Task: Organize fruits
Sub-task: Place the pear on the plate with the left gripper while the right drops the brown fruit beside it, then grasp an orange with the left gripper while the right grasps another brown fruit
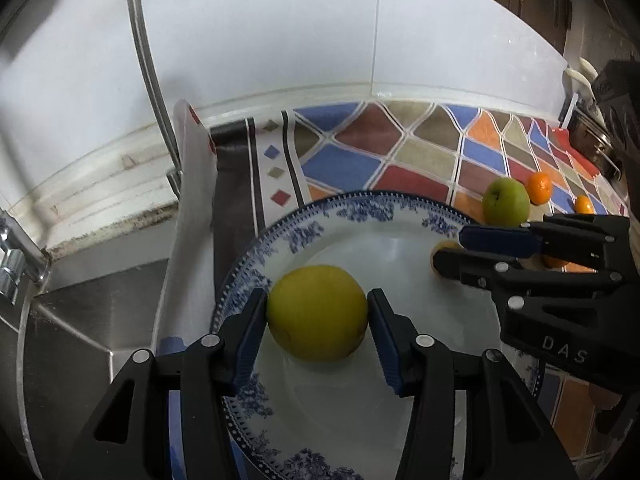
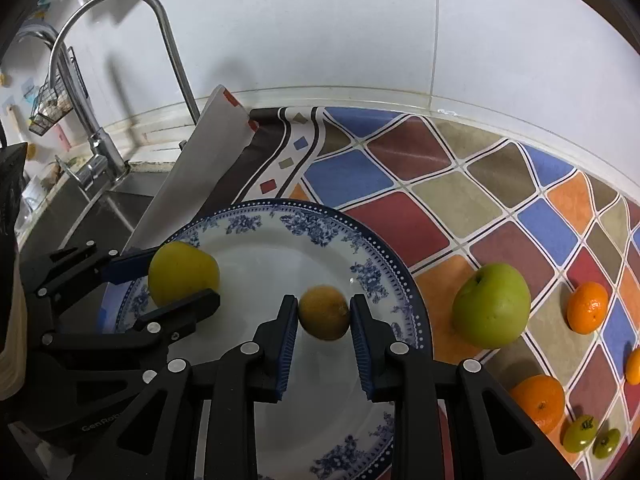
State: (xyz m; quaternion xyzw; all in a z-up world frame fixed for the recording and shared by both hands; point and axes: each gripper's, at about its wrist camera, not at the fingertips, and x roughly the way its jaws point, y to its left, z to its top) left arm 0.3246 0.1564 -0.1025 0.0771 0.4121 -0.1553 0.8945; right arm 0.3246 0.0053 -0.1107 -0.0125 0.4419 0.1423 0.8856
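A blue-and-white plate [image 1: 352, 208] [image 2: 384, 264] sits on the patterned counter next to the sink. My left gripper [image 1: 317, 312] [image 2: 180, 276] is shut on a large yellow fruit [image 1: 317, 312] [image 2: 182, 272] over the plate's left part. My right gripper [image 2: 324, 312] [image 1: 448, 254] is shut on a small yellow-orange fruit [image 2: 325, 312] [image 1: 442, 249] over the plate's right part. A green apple [image 2: 491, 305] [image 1: 506, 201] lies on the counter right of the plate.
Oranges [image 2: 587, 307] [image 2: 538, 400] [image 1: 539, 188] and two small green fruits [image 2: 580, 432] lie on the counter at right. A steel sink [image 1: 80, 320] with a tall tap [image 2: 160, 52] is at left. A white cutting board [image 2: 200, 160] leans between sink and plate. A tiled wall [image 2: 400, 32] stands behind.
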